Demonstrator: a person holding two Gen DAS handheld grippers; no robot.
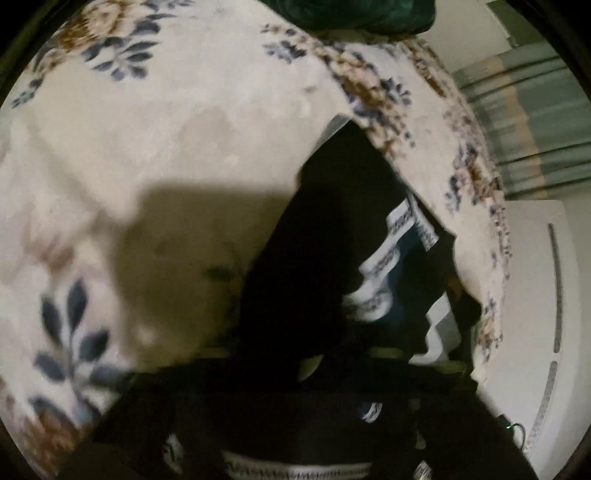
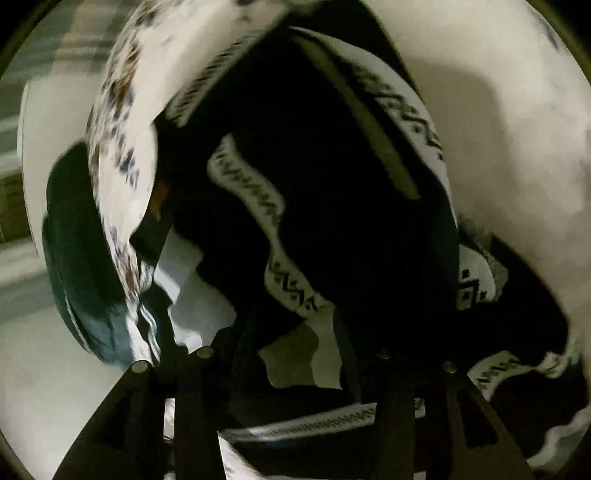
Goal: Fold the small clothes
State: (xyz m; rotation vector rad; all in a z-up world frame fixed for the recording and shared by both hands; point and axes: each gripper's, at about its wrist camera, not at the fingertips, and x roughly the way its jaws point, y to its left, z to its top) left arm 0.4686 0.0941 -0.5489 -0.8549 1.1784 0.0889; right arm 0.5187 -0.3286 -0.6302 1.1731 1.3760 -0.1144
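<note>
**Black knit garment with white patterned bands: bunched on the bedspread**

The black knit garment with white zigzag-patterned bands (image 2: 314, 206) is crumpled and folded over itself, lying on a cream floral bedspread (image 1: 166, 147) near its edge; both views are blurred. The right gripper (image 2: 291, 373) has 2 dark fingers (image 2: 192, 406) spread apart, with fabric draped across and between them. The left gripper (image 1: 314, 417) is buried under dark cloth; its state cannot be told. A dark green cushion (image 1: 351, 14) sits beyond. No containers visible.
</note>
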